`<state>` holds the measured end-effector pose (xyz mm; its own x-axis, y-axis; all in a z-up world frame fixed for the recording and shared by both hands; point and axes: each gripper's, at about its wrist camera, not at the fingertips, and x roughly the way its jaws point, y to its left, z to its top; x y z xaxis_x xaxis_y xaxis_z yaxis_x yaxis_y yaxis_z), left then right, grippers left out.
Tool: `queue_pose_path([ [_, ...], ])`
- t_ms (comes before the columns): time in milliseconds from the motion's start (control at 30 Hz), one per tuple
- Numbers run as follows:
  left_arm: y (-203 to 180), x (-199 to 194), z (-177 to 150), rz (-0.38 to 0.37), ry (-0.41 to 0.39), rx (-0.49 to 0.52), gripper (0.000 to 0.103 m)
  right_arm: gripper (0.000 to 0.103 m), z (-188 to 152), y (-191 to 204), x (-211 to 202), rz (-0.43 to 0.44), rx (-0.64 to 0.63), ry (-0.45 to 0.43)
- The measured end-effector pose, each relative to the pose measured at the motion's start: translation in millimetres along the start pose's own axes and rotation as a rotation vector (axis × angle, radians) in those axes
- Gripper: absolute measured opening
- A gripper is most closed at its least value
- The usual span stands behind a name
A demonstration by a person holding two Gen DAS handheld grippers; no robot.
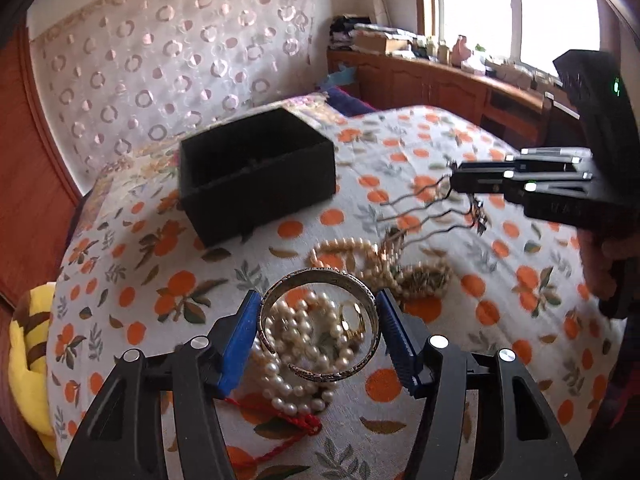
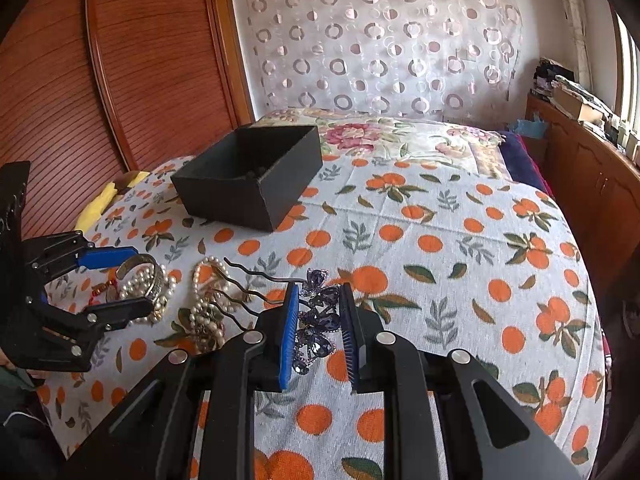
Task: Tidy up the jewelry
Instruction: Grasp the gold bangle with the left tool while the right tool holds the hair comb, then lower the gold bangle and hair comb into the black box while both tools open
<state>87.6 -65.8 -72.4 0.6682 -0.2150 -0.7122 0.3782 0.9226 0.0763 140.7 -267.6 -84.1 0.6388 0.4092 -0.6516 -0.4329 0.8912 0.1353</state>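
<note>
The left gripper (image 1: 319, 334) is matte black plastic with angular linkage arms, round silver pivot screws and ribbed blue pads on its fingers (image 1: 236, 344). The right gripper (image 2: 318, 332) matches it: black arms, silver screws, blue ribbed fingers (image 2: 289, 334); its black housing carries a small green light.

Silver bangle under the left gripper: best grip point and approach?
Across its outer rim, one pad on each side, as the left gripper is set now. The silver bangle is a rigid hoop lying tilted on the white pearl strand, so come from above and the near side and keep the pads on the band, clear of the pearls.
</note>
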Motion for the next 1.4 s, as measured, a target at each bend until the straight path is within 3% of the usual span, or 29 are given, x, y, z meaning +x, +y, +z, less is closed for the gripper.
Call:
queue_pose_path([
  [533,51,5,68,0.000,-0.104,-0.113,0.057,0.023,69,-3,9,0.063,-0.026,-0.076],
  [800,70,33,97,0.001,-0.092,-0.124,0.057,0.023,106,-13,33,0.052,-0.044,-0.084],
  [1167,82,69,101,-0.006,-0.048,-0.154,0.057,0.023,132,-19,59,0.063,-0.060,-0.068],
  [1400,88,63,101,-0.030,-0.087,-0.173,0.057,0.023,135,-12,72,0.065,-0.079,-0.048],
])
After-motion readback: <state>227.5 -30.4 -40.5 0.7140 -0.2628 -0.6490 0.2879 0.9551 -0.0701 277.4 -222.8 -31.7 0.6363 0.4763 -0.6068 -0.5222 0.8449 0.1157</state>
